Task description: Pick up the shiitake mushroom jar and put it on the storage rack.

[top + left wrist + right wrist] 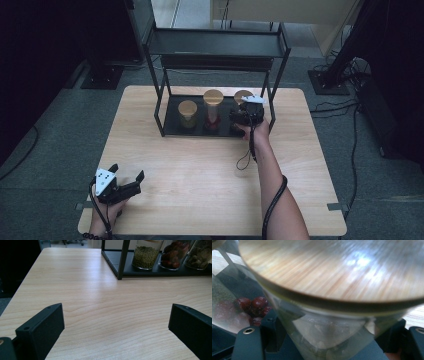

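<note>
Two claws are working here, one at each side of the scene. The right claw is gripping the rightmost jar just under its wooden lid, its jaws closed against the glass on both sides, as the right gripper view is showing from close up. That jar is sitting at the right end of the black rack's bottom tray, at the far middle of the bench. Just to its left the jar of red fruit is standing, and further left the jar of green beans. The left claw is resting at the near left corner of the bench, well apart from the rack, its jaws standing wide with nothing between them but bare wood.
</note>
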### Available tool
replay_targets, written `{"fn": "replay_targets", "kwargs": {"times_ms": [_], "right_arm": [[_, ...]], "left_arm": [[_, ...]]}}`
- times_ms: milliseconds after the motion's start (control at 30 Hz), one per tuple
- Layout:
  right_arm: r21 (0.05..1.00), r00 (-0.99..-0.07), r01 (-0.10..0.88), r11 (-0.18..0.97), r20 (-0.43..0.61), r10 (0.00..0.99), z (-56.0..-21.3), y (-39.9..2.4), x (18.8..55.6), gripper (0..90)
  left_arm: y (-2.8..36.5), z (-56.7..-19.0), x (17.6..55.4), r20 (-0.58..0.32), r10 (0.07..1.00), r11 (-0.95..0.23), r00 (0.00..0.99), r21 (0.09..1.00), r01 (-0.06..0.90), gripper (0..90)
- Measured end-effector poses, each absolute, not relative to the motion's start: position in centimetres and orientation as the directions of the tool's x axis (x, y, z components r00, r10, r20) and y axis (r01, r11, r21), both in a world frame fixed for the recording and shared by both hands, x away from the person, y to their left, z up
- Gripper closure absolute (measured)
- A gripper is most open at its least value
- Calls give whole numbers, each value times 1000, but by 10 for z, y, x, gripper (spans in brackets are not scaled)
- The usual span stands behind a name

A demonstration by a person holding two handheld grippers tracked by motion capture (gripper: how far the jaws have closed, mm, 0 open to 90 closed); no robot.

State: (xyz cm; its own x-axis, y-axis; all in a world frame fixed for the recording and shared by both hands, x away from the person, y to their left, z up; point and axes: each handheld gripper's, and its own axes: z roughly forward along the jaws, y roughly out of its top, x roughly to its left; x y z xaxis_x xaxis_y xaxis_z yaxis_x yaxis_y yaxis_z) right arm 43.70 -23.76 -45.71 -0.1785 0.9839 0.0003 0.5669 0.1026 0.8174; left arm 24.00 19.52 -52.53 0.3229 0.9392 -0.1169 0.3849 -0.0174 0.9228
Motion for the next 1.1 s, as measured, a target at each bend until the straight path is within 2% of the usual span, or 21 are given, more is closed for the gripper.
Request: {"fn": "replay_targets", "kwargs": {"times_ms": [100, 200, 267, 433, 700, 1100], "right_arm": [[817, -180, 569, 96, 9, 984, -457, -238, 437, 221], [831, -186, 551, 71, 39, 982, -458, -238, 436, 63], [838, -186, 542, 62, 48, 981, -459, -238, 435, 0], [840, -213, 536, 79, 45, 976, -459, -236, 433, 0], [847, -188, 526, 73, 32, 982, -461, -235, 429, 0], [842, -198, 531, 99, 10, 980, -473, -236, 420, 0]], "left_arm": [[195, -525, 240, -117, 939, -17, 323, 923, 383, 4], [195, -525, 240, -115, 939, -19, 324, 924, 383, 4], [195, -525, 240, -116, 939, -18, 323, 923, 384, 4], [194, -525, 240, -111, 940, -21, 321, 924, 381, 4], [194, -525, 240, -111, 941, -22, 321, 924, 382, 4], [194, -525, 240, -111, 940, -22, 322, 924, 383, 4]]}}
